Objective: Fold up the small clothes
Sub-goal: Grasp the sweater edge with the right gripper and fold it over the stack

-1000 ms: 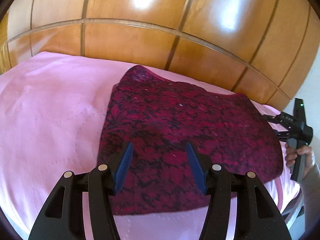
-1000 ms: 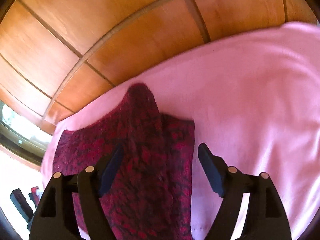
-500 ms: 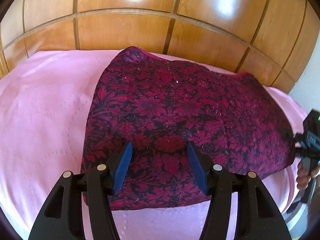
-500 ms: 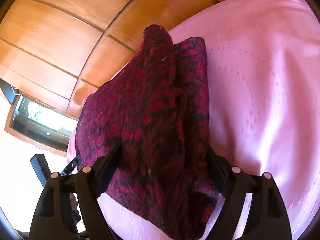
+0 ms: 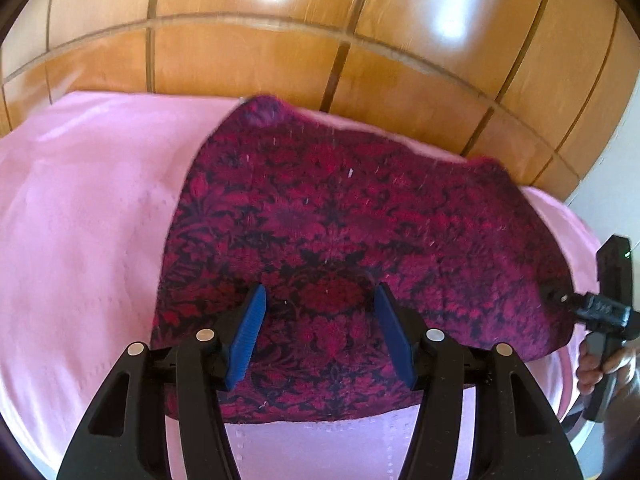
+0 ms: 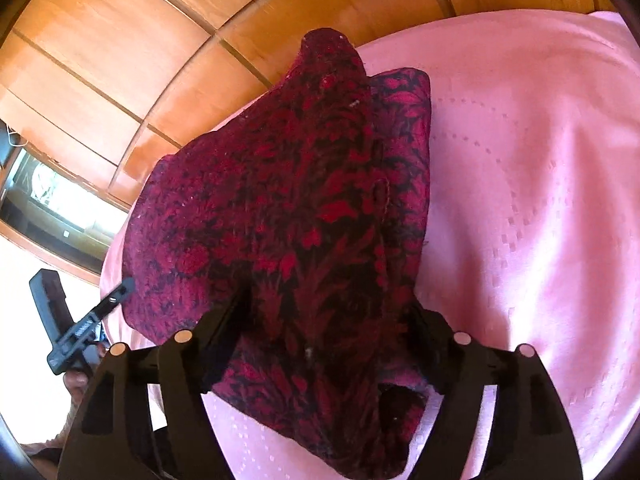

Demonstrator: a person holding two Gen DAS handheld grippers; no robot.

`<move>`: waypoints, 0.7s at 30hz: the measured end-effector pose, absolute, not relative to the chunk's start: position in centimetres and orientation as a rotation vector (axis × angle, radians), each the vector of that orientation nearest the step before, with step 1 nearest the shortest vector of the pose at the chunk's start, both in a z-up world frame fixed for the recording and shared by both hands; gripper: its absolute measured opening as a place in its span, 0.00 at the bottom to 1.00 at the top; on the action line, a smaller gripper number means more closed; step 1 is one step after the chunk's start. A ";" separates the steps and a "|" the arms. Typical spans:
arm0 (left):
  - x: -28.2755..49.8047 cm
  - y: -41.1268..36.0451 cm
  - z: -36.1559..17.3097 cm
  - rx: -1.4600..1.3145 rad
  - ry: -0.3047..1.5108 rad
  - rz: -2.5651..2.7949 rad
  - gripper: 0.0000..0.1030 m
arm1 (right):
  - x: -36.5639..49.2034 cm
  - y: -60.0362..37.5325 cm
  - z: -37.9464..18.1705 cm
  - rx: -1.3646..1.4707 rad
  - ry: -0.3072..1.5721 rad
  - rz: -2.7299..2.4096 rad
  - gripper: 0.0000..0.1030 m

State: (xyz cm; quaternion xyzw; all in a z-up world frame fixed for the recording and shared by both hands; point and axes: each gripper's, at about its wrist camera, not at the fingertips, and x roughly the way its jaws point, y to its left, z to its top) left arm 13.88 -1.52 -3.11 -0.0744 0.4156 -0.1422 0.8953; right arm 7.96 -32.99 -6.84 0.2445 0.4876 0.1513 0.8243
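Note:
A dark red garment with a black floral pattern lies spread on a pink cloth. My left gripper is open, its blue pads just above the garment's near part. In the right wrist view the garment lies bunched, with a folded layer along its right side. My right gripper is open and its jaws straddle the garment's near end, with the pads hidden by the cloth. The right gripper also shows in the left wrist view at the garment's right edge.
The pink cloth covers a table. A wooden panelled wall stands right behind the table's far edge. A window is at the left in the right wrist view. The left gripper's body shows there too.
Both grippers came closer to the garment. The right gripper moved from above the garment's far end down over its near end, and the cloth now fills the gap between its jaws.

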 end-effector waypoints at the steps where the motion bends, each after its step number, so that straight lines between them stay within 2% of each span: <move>1: 13.8 -1.7 -2.9 -0.149 0.855 -0.309 0.54 | 8.1 -32.9 -6.8 0.522 1.036 0.324 0.73; 2: 13.8 -1.9 -2.9 -0.138 0.858 -0.322 0.54 | 8.3 -32.9 -6.9 0.536 1.040 0.328 0.71; 6: 14.6 -3.4 -4.1 -0.070 0.897 -0.316 0.54 | 7.9 -32.8 -6.1 0.518 1.026 0.308 0.48; 9: 15.2 -3.1 -4.8 -0.109 0.916 -0.317 0.54 | 7.3 -32.6 -4.4 0.536 0.998 0.305 0.39; 14: 16.0 -1.9 -4.8 -0.198 0.938 -0.347 0.54 | 6.5 -30.5 -0.3 0.625 0.891 0.406 0.35; 19: 16.3 -0.3 -4.8 -0.274 0.945 -0.380 0.54 | 7.5 -23.2 4.2 0.578 0.806 0.555 0.31; 21: 16.1 1.2 -4.5 -0.342 0.936 -0.399 0.49 | 8.3 -19.7 4.8 0.523 0.809 0.586 0.30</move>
